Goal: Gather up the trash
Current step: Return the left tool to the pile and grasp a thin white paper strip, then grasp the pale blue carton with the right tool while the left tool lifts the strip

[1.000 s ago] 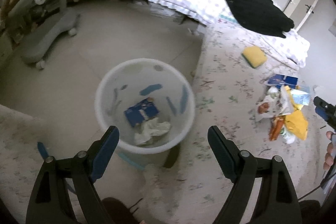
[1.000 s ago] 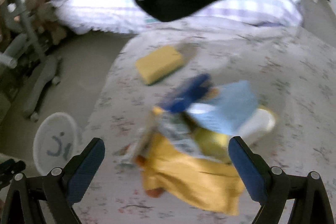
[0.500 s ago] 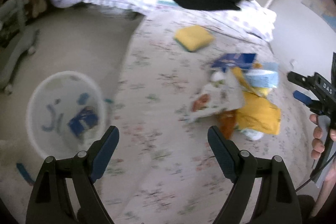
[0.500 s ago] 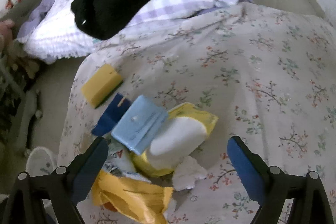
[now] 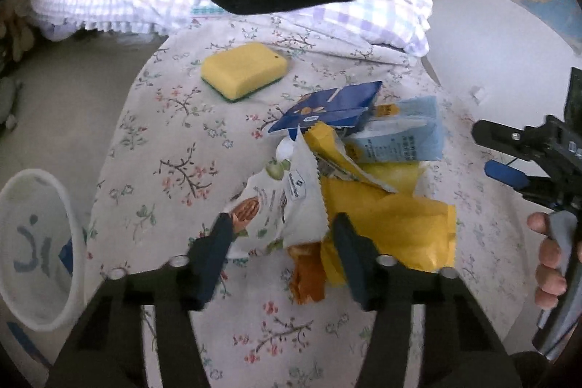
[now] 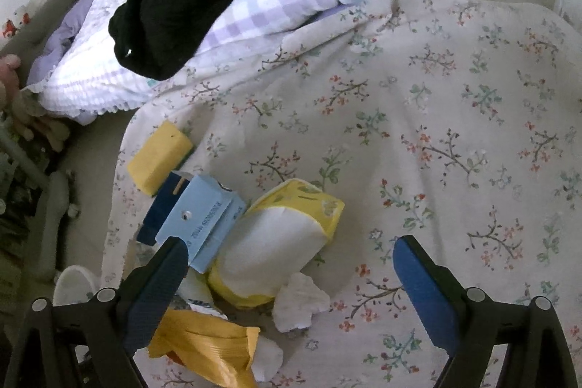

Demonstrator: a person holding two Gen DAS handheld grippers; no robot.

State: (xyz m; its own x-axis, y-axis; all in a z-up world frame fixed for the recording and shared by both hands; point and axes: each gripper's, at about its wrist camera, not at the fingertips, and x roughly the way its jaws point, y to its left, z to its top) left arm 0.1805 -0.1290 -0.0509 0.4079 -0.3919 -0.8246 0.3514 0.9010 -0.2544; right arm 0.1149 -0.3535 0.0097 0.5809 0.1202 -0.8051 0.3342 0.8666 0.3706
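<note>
Left gripper (image 5: 280, 242) half closed, jaws just closing around white snack wrapper (image 5: 291, 202) atop trash pile on floral bedspread (image 5: 174, 148); right gripper (image 6: 287, 264) wide open, empty. Next: pinch firmly, carry to bin (image 5: 22, 184) at left.

yellow sponge (image 5: 242, 70), floral bedspread (image 5: 174, 148)

One yellow sponge (image 5: 243, 71) sits beyond the left claw (image 5: 280, 257). Ahead of its fingers: one white nut-print wrapper (image 5: 287, 206), two yellow bags (image 5: 393, 224), one dark blue packet (image 5: 331, 106), one light blue carton (image 5: 403, 137). One white bin (image 5: 34, 250) lies off to its left. One crumpled tissue (image 6: 300, 302) sits between the right claw's (image 6: 291, 282) fingers.
</note>
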